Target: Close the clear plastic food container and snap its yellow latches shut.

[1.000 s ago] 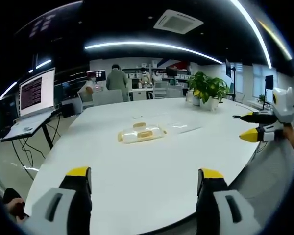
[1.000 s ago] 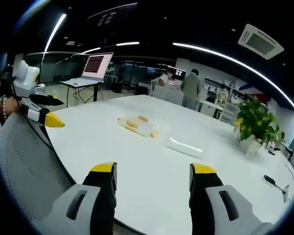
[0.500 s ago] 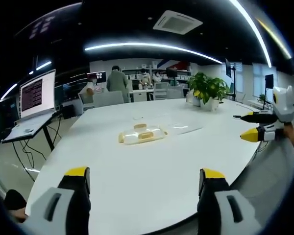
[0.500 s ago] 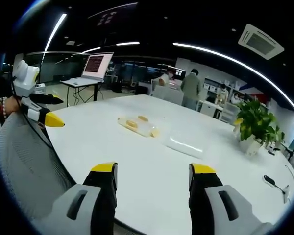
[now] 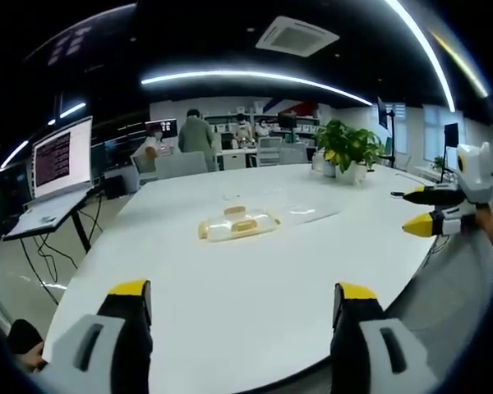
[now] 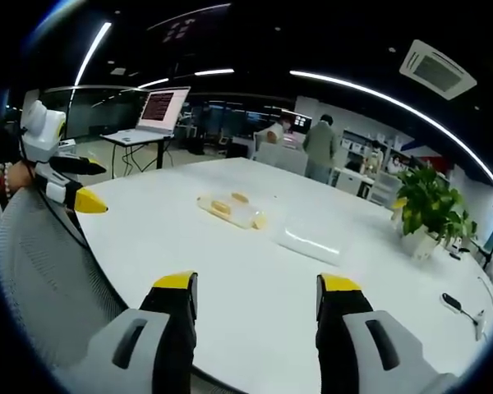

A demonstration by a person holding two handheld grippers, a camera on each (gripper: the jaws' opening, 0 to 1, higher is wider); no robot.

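Observation:
A clear plastic food container (image 5: 237, 225) with yellow latches rests mid-table, far ahead of my left gripper (image 5: 240, 297), which is open and empty. Its clear lid (image 5: 311, 213) lies flat on the table just to the right, apart from it. In the right gripper view the container (image 6: 231, 211) sits ahead and left of centre, the lid (image 6: 311, 240) to its right. My right gripper (image 6: 254, 289) is open with nothing between its jaws, well short of both. Each gripper appears at the edge of the other's view: the right gripper (image 5: 431, 210) and the left gripper (image 6: 74, 182).
The large white table (image 5: 255, 279) is rounded at its near edge. A potted plant (image 5: 347, 153) stands at the far right, a laptop (image 5: 59, 168) on a stand to the left. People stand at desks behind. A grey chair back (image 6: 41, 271) sits close by.

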